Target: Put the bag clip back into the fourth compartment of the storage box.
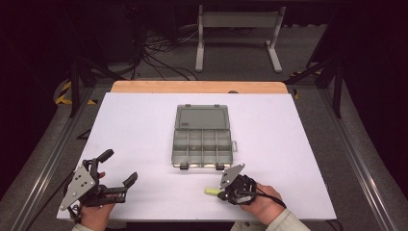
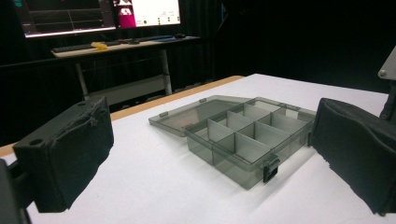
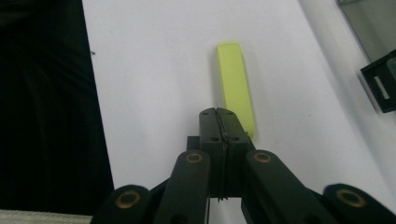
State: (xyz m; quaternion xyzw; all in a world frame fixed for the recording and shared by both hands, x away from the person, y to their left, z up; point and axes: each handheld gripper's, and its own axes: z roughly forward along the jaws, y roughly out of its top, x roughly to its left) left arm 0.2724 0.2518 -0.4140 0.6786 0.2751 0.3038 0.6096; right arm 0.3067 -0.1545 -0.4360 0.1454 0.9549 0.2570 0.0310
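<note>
white tabletop (image 1: 144, 125) in dark room; left fingers (image 1: 118, 168) spread empty, right fingers (image 3: 219, 122) pressed together.

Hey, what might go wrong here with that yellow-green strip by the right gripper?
The right gripper is shut, with the yellow-green strip flat on the table beside its tips, not between them, so it may only get nudged. Lying that flat, it could be hard to lift. The organizer box stands close; a sideways push might catch its latch.

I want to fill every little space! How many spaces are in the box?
8 in the box: four in the row next to the lid, four in the row nearer the latches. None seem hidden.
</note>
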